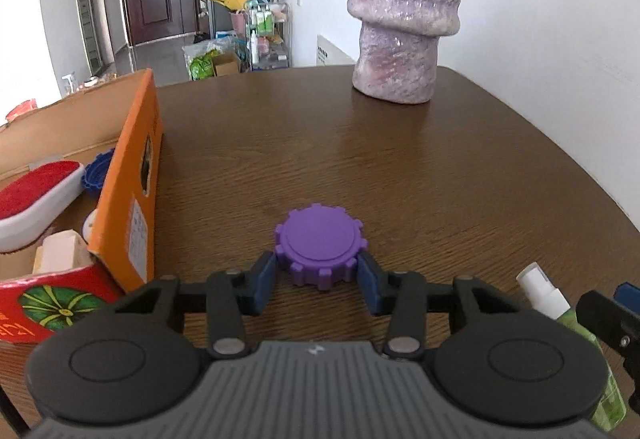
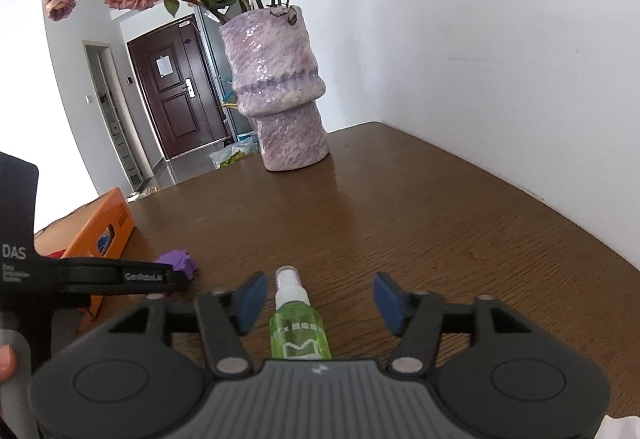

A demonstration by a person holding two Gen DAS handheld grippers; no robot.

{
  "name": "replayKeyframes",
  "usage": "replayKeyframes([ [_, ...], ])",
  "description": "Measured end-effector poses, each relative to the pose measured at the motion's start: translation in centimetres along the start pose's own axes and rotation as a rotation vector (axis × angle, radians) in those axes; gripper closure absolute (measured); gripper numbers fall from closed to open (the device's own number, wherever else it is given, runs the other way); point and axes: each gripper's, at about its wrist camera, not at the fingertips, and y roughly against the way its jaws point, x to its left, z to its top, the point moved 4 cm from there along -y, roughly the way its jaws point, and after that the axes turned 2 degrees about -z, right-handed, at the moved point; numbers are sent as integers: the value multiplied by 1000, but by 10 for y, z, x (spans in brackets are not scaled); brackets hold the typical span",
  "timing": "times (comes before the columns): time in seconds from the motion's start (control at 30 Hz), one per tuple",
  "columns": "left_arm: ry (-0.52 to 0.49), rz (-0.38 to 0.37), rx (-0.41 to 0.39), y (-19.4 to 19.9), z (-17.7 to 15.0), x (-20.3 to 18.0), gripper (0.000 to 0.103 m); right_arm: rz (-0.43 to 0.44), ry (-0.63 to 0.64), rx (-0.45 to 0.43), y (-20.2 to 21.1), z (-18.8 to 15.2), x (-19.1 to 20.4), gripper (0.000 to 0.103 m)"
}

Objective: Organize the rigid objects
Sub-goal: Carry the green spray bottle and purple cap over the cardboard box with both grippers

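Right wrist view: left gripper [image 2: 176,273] reads "DAS".

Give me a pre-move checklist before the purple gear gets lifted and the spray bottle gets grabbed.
1. Left gripper shut on the purple gear, both pads against its toothed rim: ok.
2. Gear seated deep in the pads: not ok, only the near edge is pinched.
3. Orange box open, with room inside: ok, though a red brush and other items already lie there.
4. Green spray bottle between the right gripper pads: ok, lying flat, pads not touching it.
5. Bottle centred: not ok, it sits nearer one pad.
6. Vase away from both grippers: ok.
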Motion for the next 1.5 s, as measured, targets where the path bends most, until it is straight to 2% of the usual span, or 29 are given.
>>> replayKeyframes([
  [0.03, -2, -2, -8, 2, 0, 0, 59, -4, -3, 0, 0, 0, -1, 26],
  [0.17, -8, -8, -45, 20, -5, 0, 59, 6, -2, 7, 4, -2, 0, 16],
  [0.37, -20, -25, -80, 54, -19, 3, 59, 5, 46, 79, 7, -9, 8, 16],
  [0.47, -17, -32, -86, 69, -27, 8, 59, -9, 56, 111, 2, -13, 10, 21],
  [0.53, -13, -33, -88, 79, -32, 12, 59, -10, 47, 140, -3, -16, 9, 40],
  [0.6, -12, -34, -92, 89, -38, 15, 59, -17, 54, 149, -4, -18, 9, 50],
  [0.67, -10, -38, -100, 100, -43, 18, 59, -25, 73, 146, -5, -19, 12, 53],
  [0.7, -10, -42, -103, 106, -46, 20, 59, -27, 83, 145, -5, -20, 13, 58],
  [0.73, -11, -43, -107, 112, -49, 22, 59, -31, 96, 143, -5, -21, 15, 66],
  [0.8, -14, -40, -117, 123, -53, 25, 59, -34, 121, 140, -5, -22, 18, 72],
  [1.0, -15, -34, -146, 159, -67, 42, 59, -51, 167, 123, -1, -25, 29, 73],
  [1.2, 12, -10, -165, 189, -80, 74, 59, -40, 151, 99, 18, -29, 40, 73],
  [1.5, 42, 11, -211, 230, -94, 114, 59, 5, 162, 57, 57, -38, 83, 73],
])
